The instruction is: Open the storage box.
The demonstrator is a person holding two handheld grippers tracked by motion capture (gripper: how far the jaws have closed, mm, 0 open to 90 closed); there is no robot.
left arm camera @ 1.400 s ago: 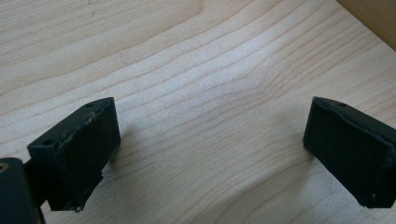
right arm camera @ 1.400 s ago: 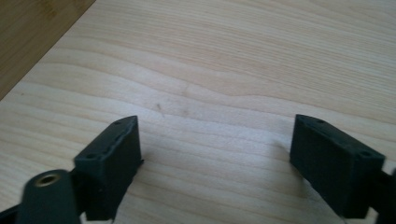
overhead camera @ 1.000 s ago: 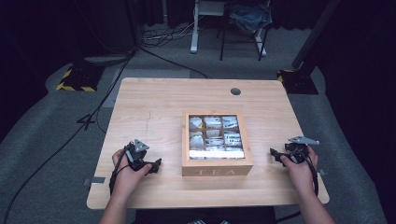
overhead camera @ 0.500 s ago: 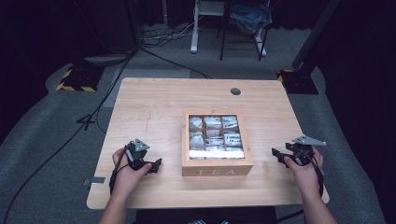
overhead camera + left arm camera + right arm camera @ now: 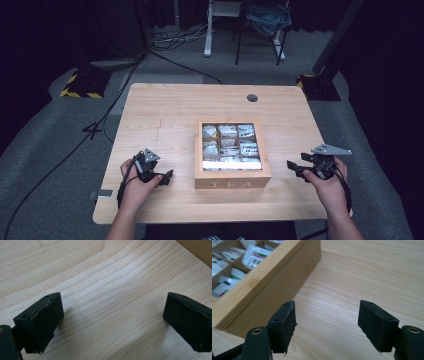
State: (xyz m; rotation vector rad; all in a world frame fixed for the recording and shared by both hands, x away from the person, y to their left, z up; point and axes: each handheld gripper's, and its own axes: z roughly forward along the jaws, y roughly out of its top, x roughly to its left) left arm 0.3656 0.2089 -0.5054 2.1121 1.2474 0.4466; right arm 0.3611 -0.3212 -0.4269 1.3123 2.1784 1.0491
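Observation:
A wooden tea box (image 5: 232, 182) marked TEA stands near the table's front middle, its compartments holding several white tea bags (image 5: 229, 131) under a clear lid. My left gripper (image 5: 167, 176) rests low on the table left of the box, open, nothing between its jaws; in the left gripper view (image 5: 112, 320) bare wood lies between them. My right gripper (image 5: 294, 167) hangs open to the right of the box, pointing at it. In the right gripper view (image 5: 327, 326) the box's side wall (image 5: 267, 290) sits ahead and to the left.
The light wooden table (image 5: 165, 115) has a round cable hole (image 5: 252, 98) at its far right. Beyond the table lie floor cables (image 5: 60, 155), a chair and stand legs (image 5: 240, 35). A dark post base (image 5: 320, 85) stands by the far right corner.
My right gripper has shifted slightly right and toward the front edge, away from the box. The left gripper has stayed in place.

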